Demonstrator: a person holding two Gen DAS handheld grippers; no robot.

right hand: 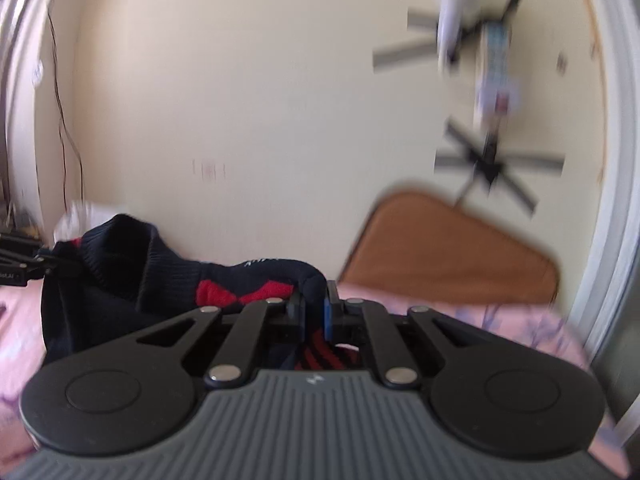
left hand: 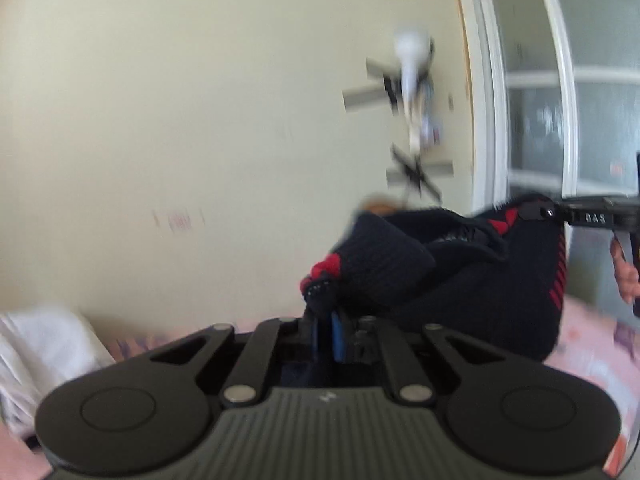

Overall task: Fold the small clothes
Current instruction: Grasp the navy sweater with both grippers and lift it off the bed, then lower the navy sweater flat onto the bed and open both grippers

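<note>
While hanging above the pink bedsheet, stretching lengthwise between both tools: dark navy sock with red marks, long axis running side to side. Left gripper fingers pinching one end; right gripper fingers clamping the other.

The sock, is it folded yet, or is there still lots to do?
Not folded yet. Done: the dark sock with red patches is lifted off the pink bedsheet. In hand: the left gripper pinches one end and the right gripper pinches the other, so it hangs between them, sagging. Left: bring the ends together and lay it down. A white cloth lies nearby; whether it needs folding is unclear.
</note>
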